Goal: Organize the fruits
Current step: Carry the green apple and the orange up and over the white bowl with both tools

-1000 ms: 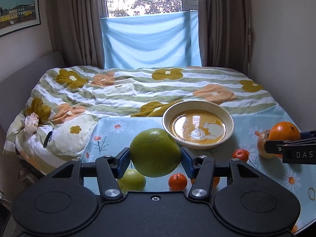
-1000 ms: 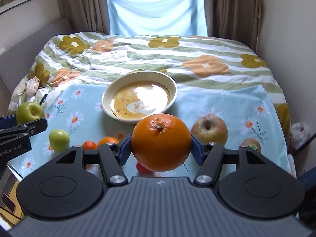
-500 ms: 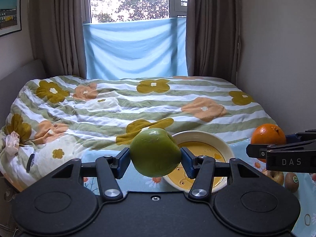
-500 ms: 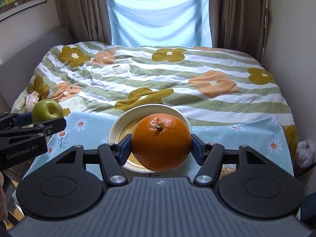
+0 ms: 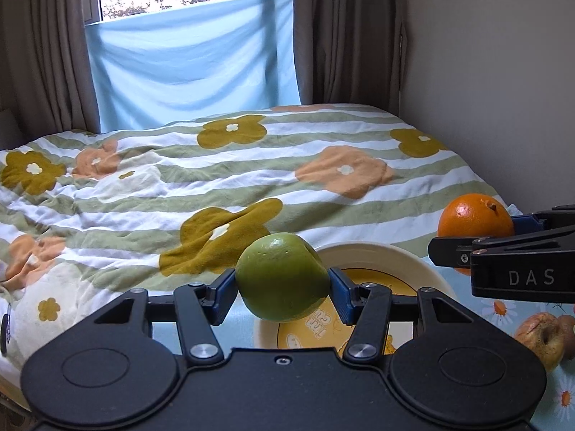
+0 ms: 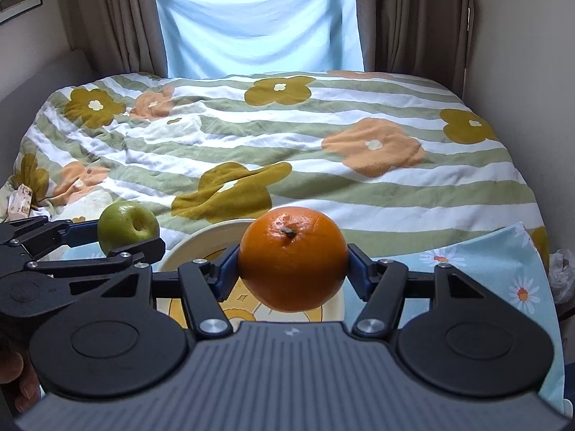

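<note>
Green apple [image 5: 283,282] clamped in left gripper [image 5: 283,289], orange [image 6: 291,258] clamped in right gripper [image 6: 293,269], jaws part-closed on each, both fruits above cream bowl [image 5: 391,264]; lower each into the bowl before releasing, one at a time so they don't collide

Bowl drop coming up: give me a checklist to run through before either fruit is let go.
1. Left gripper clamped on the green apple: ok.
2. Right gripper clamped on the orange: ok.
3. Bowl holds no fruit where visible: ok.
4. Apple over the bowl: cannot tell; it appears above the near left rim.
5. Orange over the bowl: ok, by the right wrist view.
6. Grippers apart from each other: ok.
</note>
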A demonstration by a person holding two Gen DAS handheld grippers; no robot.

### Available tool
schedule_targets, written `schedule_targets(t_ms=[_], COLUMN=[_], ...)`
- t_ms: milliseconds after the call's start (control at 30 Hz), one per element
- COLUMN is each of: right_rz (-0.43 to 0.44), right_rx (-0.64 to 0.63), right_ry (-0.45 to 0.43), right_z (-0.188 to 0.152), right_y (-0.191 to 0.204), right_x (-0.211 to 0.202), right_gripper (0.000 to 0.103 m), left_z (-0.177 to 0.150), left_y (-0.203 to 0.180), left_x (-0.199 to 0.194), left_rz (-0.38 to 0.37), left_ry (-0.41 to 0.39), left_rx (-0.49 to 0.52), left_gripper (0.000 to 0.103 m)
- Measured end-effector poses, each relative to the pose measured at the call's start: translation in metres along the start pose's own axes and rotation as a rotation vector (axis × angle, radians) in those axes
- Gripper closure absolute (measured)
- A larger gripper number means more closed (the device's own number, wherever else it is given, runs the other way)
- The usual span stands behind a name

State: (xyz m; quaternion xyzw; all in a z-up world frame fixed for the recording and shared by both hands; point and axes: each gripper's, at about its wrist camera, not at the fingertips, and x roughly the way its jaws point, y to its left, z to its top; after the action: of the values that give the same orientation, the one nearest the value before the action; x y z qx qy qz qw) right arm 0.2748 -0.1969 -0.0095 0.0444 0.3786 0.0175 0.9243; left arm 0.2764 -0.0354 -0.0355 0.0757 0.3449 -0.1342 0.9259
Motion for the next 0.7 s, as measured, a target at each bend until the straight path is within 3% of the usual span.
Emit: schedule_targets(t_ms=[400, 700], right_rz=[-0.039, -0.078], right_rx=[0.060, 0.099], right_ry=[0.042, 0.051], right_z=[-0.001, -0.004], right_y=[-0.017, -0.034], right_x=[0.038, 0.045], right_gripper=[0.027, 0.027], left_z=[-0.004, -0.009], left_y=[-0.019, -0.033], left_x=[0.068, 0.087], left_rz=[-0.062, -0.079], left_ry=[0.077, 0.077], left_rx=[0.115, 0.193], left_gripper=[0.044, 0.043])
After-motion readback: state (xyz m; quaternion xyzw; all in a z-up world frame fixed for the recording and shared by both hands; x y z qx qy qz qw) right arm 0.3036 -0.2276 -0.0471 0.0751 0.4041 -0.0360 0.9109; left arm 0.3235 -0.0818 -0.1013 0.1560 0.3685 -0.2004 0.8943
